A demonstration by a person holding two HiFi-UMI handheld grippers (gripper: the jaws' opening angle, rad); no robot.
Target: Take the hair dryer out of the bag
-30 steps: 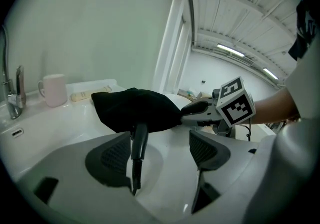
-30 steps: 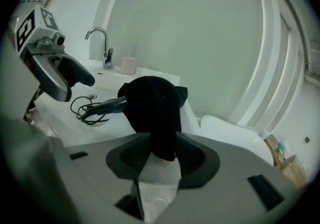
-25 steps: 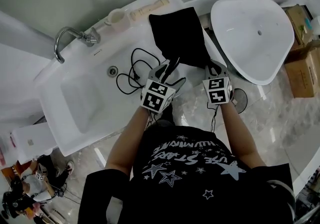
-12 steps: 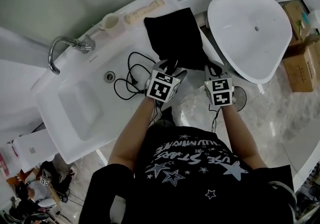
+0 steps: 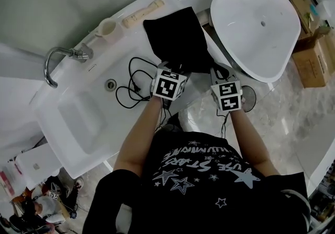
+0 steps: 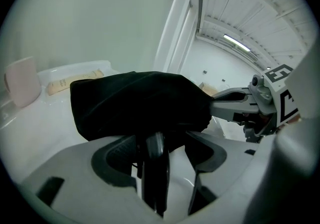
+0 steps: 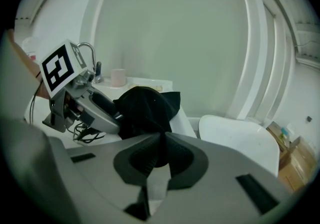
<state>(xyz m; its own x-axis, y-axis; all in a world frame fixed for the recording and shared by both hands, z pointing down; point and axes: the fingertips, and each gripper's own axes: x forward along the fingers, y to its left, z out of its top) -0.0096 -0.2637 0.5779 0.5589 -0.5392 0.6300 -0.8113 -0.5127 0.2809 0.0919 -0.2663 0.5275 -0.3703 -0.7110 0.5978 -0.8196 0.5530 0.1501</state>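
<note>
Both bare forearms reach forward from the black star-print T-shirt, side by side, each tool pitched down at the near edge of the black fabric bag. The marker cubes face up at us.

Left hand-held gripper: sits at the bag's mouth with its jaws wide and closing. Between them is a glossy black bar-shaped part of the hair dryer, sticking out of the mouth. There is a gap on either side of it, so the pads are not pressing and it's released for now.

Right hand-held gripper: clenched, jaws nearly together, pinching the bag's near right corner. Its wrist is in line with the forearm.

The hair dryer is mostly inside the bag — only that bar shows. A black power cord lies in loose loops on the white tabletop left of the left tool, next to the sink drain.

The bag lies flat on the tabletop between the sink side and a white triangular basin to the right. A chrome faucet, a pale cup and a flat beige packet sit along the back edge, well clear of both tools.
</note>
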